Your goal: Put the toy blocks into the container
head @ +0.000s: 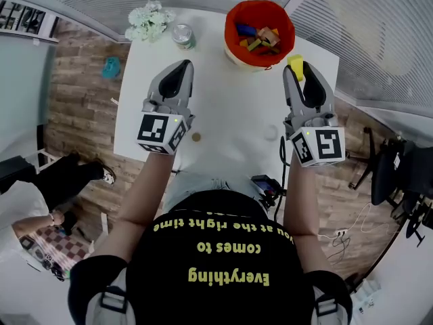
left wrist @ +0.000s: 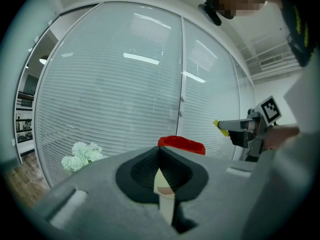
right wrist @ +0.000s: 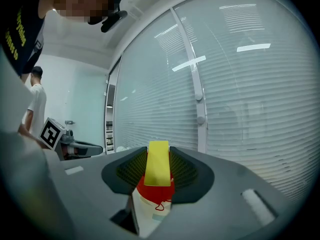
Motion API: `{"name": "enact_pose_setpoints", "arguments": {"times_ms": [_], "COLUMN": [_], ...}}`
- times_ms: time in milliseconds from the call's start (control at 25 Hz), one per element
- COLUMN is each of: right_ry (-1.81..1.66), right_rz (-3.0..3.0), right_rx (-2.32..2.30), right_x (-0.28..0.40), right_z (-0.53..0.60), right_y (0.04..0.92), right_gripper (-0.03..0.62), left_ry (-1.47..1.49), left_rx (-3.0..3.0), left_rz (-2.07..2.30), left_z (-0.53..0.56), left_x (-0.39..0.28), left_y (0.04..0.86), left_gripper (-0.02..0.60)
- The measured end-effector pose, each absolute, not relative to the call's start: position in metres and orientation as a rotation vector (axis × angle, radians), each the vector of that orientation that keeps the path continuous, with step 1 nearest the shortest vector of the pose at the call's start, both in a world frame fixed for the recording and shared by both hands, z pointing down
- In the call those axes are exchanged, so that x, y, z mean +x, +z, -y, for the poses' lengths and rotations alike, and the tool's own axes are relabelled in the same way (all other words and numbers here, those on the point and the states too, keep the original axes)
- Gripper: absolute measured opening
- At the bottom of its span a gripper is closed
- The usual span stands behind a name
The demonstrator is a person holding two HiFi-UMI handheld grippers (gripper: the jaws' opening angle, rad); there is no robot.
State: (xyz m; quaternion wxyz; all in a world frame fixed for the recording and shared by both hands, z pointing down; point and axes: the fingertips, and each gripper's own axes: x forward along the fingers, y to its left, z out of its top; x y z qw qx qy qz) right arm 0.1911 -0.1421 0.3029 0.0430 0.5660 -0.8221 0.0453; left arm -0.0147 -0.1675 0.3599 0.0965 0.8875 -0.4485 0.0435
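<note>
On the white table [head: 230, 107], which fills the middle of the head view, almost nothing is left lying loose, so we judge the job to be close to its end. The red container [head: 231, 20] stands at the far edge, slightly to the right, where both arms can reach it; it already holds a heap of coloured blocks [head: 257, 38].

Our right gripper [head: 299, 72] points nearly level at that container, with its jaws clamped on the flat sides of a yellow block [right wrist: 158, 163]. The block stands upright between the pads and rises above the jaw tips. In the right gripper view the red wall sits straight behind and below it, so we read this as a carry lined up for the drop. The block is short of the rim and not yet over the opening.

Our left gripper [head: 181, 66] is held level beside the right one. Its jaws are closed tip to tip with nothing between them, apparently kept out of the way.

White flowers [head: 149, 20] and a small can [head: 183, 36] sit at the far left corner, well apart from the container. A small round disc [head: 196, 137] lies near the table's near edge, just beside our left gripper; we cannot tell what it is.
</note>
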Motion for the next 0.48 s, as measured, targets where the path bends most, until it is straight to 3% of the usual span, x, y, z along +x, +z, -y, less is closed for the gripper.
{"name": "enact_pose_setpoints", "arguments": {"times_ms": [480], "right_ry": [0.161], "right_rz": [2.538], "right_rx": [1.635], "right_x": [0.186], "right_z": [0.179], "right_y": [0.314], "right_gripper": [0.149], "left_ry": [0.154], "left_rx": [2.595], "left_rz": [1.34], "left_z": [0.181], "left_x": [-0.012], "left_y": [0.378], "left_gripper": [-0.002]}}
